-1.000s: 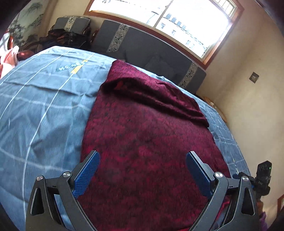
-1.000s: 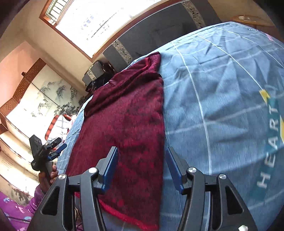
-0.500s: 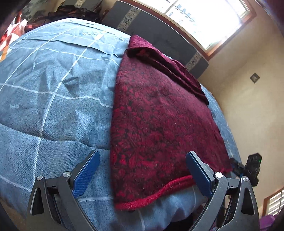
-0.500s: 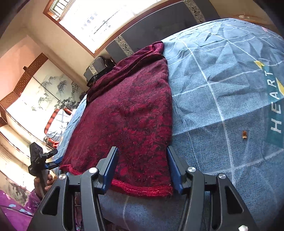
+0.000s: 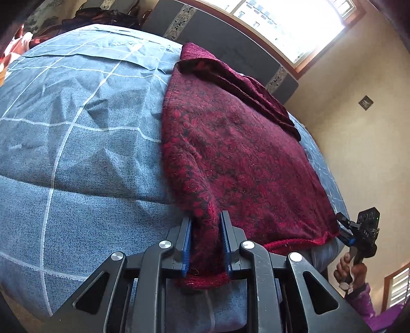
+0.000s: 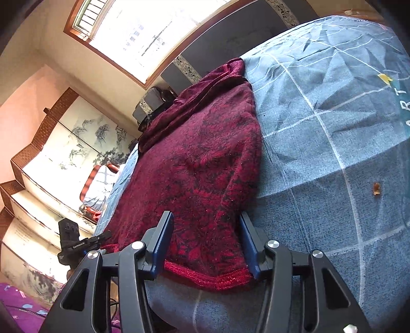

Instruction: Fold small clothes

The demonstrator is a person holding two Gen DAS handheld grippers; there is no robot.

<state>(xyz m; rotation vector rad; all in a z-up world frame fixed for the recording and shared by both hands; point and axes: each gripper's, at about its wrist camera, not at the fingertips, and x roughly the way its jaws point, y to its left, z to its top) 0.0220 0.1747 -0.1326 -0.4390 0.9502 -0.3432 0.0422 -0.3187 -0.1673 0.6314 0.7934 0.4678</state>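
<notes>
In the left wrist view, the left gripper (image 5: 206, 240) pinches a bunched near corner of the dark red patterned garment (image 5: 238, 158) between its blue pads, its jaws having just closed on the cloth, with the hem poking out beneath the fingers; the garment lies spread on the blue checked bedcover (image 5: 77, 158), its far end folded over into a ridge near the dark headboard (image 5: 230, 43) under a bright window (image 5: 289, 23); at the right edge the right gripper (image 5: 344, 225) is at the garment's other near corner, gripped by a hand (image 5: 349, 271) in a purple sleeve. In the right wrist view, the right gripper (image 6: 205, 243) straddles the near hem of the same garment (image 6: 202, 169), its jaws part-way closed and having just narrowed a little, the cloth lying between the blue pads and the right pad against its edge; whether the pads already press the fabric cannot be told; the bedcover (image 6: 333, 143) stretches to the right, printed with pale letters and marked by a small brown speck (image 6: 376, 188); at lower left the left gripper (image 6: 98, 239) sits at the garment's far corner, before a painted folding screen (image 6: 77, 143).
</notes>
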